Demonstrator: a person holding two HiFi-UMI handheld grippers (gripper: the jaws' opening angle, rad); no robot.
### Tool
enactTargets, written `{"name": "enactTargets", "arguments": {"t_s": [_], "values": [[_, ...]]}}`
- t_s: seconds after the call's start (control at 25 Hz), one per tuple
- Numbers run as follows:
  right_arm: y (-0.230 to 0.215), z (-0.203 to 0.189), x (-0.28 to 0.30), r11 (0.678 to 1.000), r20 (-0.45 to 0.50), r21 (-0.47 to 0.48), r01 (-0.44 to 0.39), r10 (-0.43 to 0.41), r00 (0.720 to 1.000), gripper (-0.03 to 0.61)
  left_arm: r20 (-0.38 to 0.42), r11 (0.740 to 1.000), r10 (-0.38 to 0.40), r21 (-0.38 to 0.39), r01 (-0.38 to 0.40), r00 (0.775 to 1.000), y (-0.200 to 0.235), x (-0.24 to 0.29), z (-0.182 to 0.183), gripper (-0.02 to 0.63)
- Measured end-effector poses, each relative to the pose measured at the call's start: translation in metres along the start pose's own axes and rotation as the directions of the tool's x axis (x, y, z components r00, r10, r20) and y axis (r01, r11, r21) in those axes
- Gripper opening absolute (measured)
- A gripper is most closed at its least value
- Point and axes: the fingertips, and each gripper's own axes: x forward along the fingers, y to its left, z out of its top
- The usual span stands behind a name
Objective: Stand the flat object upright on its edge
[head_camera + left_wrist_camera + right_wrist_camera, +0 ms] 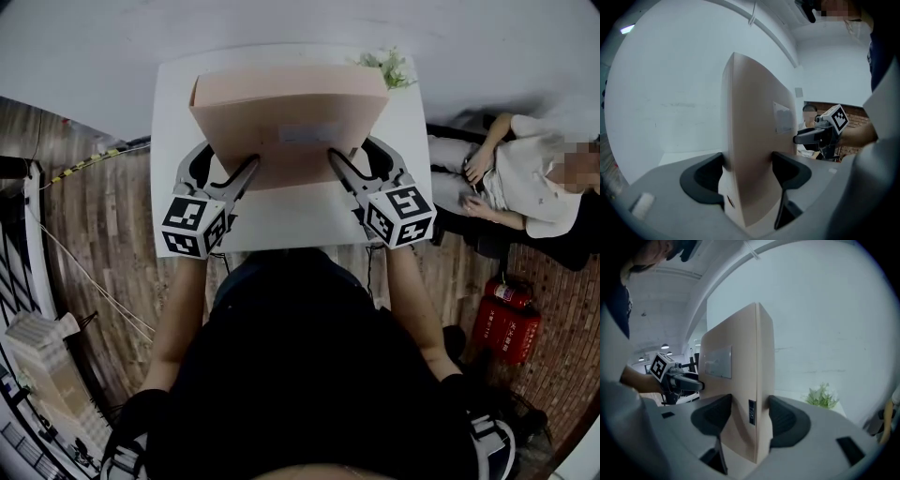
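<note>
Together, two grippers pinch one flat beige box point(281, 112) over one white table point(281, 225): left gripper point(246, 169) jaws clamp its near left corner, right gripper point(339, 161) jaws its near right corner. One small plant point(389, 66) sits at the table's far right corner.

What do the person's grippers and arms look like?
Left gripper and right gripper: grey bodies, dark curved pads, each with a white cube of black square markers. No cables visible. The person wears a black top; forearms are bare.
</note>
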Motion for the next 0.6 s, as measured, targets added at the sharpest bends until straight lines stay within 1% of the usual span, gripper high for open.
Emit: {"name": "enactTargets", "arguments": {"t_s": [0.12, 0.32, 0.6], "values": [[0.002, 0.0, 0.0, 0.999, 0.012, -0.041, 0.011, -0.011, 1.0, 0.257, 0.004, 1.0, 0.014, 0.027, -0.014, 1.0, 0.0, -0.001, -0.001, 0.341], [0.001, -0.004, -0.004, 0.997, 0.043, -0.069, 0.021, -0.018, 0.999, 0.255, 0.015, 0.998, 0.023, 0.058, -0.024, 1.0, -0.004, -0.001, -0.003, 0.339], [0.004, -0.016, -0.003, 0.993, 0.04, -0.115, 0.036, -0.032, 0.999, 0.255, -0.013, 0.997, 0.031, 0.075, -0.029, 0.999, -0.004, -0.001, -0.017, 0.339]]}}
